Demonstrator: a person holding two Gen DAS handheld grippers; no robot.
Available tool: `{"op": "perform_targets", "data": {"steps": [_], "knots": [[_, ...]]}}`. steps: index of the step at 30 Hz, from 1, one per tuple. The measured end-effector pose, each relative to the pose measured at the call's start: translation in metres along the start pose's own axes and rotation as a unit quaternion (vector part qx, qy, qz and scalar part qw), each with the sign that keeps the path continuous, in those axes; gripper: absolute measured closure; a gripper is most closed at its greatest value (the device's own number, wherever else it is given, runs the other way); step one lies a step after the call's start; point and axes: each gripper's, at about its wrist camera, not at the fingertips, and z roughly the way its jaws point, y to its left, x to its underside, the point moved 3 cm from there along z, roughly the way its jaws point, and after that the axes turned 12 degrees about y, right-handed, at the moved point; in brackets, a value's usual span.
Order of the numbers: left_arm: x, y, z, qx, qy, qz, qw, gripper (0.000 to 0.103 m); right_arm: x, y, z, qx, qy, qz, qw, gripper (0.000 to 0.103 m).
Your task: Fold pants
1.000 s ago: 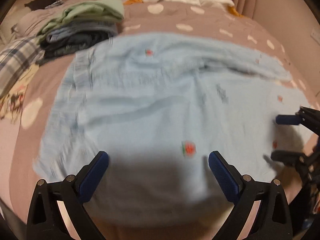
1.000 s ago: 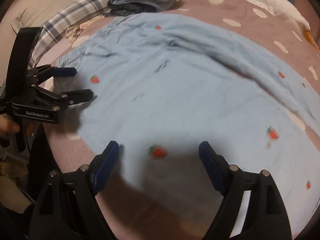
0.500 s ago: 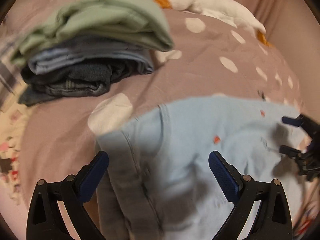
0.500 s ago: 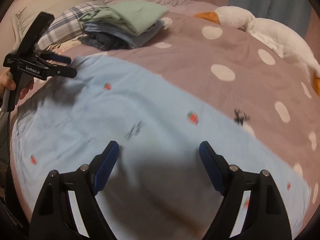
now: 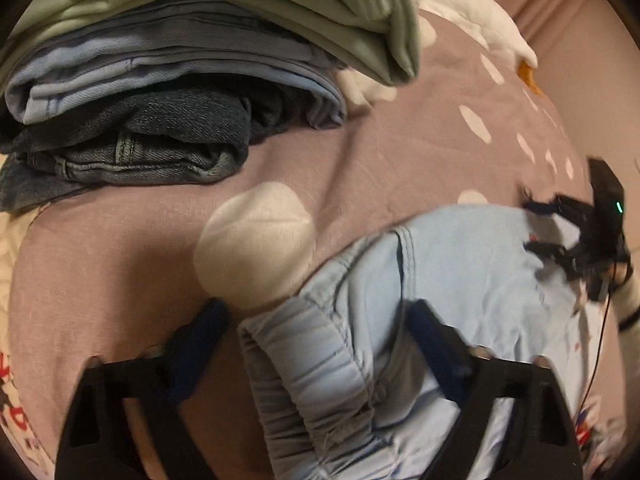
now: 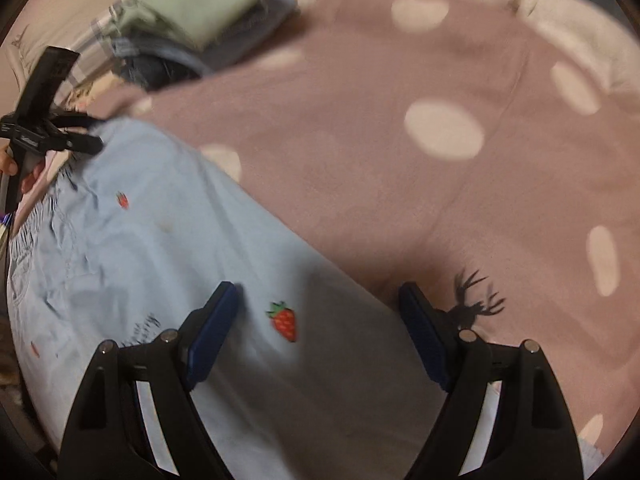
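I see the light blue pants (image 5: pixel 472 280) lying flat on the mauve polka-dot bedspread (image 5: pixel 360 152), near the front edge of the bed. Their gathered elastic waistband (image 5: pixel 312 360) sits between the fingers of my left gripper (image 5: pixel 316 332), with the waistband corner just short of a big white dot. From the right wrist view the pants (image 6: pixel 160 248) run diagonally, their far edge crossing between the fingers of my right gripper (image 6: pixel 320 320), beside a strawberry print (image 6: pixel 285 321).

Beyond that far edge, the bedspread (image 6: pixel 380 168) is bare apart from its dots and a small antler print, so I have open room toward the back. On the left side, a stack of folded clothes (image 5: pixel 172 80) stands near the waistband corner but clear of it: dark denim at the bottom, pale blue in the middle, sage green on top. A white plush toy (image 5: pixel 480 12) lies further back.

Both sets of fingers are spread wide and grip nothing. The left ones straddle the waistband, one finger (image 5: pixel 200 328) over bare bedspread and the other over blue cloth; whether they touch the fabric I cannot tell. The right ones hang over the pants' edge, likewise empty.
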Motion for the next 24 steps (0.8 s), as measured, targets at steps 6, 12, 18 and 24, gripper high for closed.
{"op": "perform_targets", "data": {"steps": [6, 12, 18, 24], "knots": [[0.011, -0.004, -0.012, 0.016, 0.005, 0.019, 0.9997, 0.060, 0.002, 0.005, -0.007, -0.024, -0.001, -0.010, 1.000, 0.093], [0.022, -0.026, -0.036, -0.034, -0.038, 0.037, 0.9980, 0.068, 0.018, 0.023, -0.028, 0.039, -0.024, -0.019, 0.999, 0.097], [0.052, -0.050, -0.078, -0.075, -0.095, 0.069, 0.9903, 0.070, 0.048, 0.051, -0.101, 0.099, -0.093, -0.026, 0.990, 0.097], [0.109, -0.069, -0.110, -0.101, -0.160, 0.097, 0.9772, 0.071, 0.103, 0.101, -0.147, 0.128, -0.120, -0.044, 0.983, 0.096]]}}
